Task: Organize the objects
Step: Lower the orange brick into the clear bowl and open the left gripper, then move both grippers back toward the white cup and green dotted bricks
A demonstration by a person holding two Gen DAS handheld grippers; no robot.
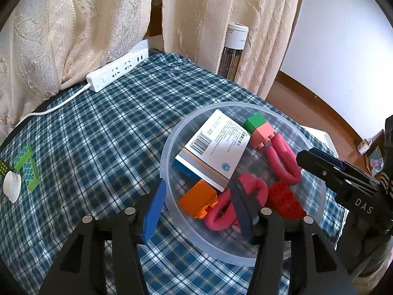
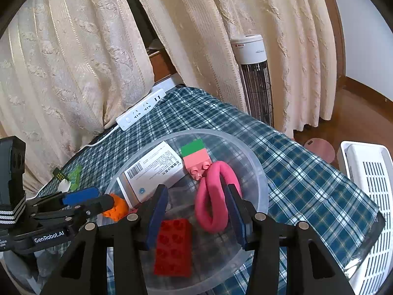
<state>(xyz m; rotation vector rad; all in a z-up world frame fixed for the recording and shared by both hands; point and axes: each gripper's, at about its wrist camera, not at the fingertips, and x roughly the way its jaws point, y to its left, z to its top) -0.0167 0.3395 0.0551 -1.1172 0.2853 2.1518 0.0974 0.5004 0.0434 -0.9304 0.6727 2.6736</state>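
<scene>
Several items already sit in the clear round plastic bowl [image 1: 169, 147] on the plaid-clothed surface [image 1: 103, 123]: white medicine box [image 1: 216, 145], orange brick [image 1: 197, 198], two pink foam loops, red studded brick [image 2: 173, 247], green-and-pink brick [image 1: 258, 129]. Leftovers, far left on the cloth: green dotted bricks [image 1: 25, 166] and a white shell [image 1: 11, 186], well apart from the bowl.

My left gripper [image 1: 199, 206] hangs open over the bowl's near rim, nothing between its pads, a pink foam loop [image 1: 235, 201] just below, so a drop-off looks done. Next I'd swing it left to the green bricks.

My right gripper [image 2: 196, 211] straddles the other pink foam loop [image 2: 215, 196] inside the bowl; can't tell if the pads press it.
</scene>
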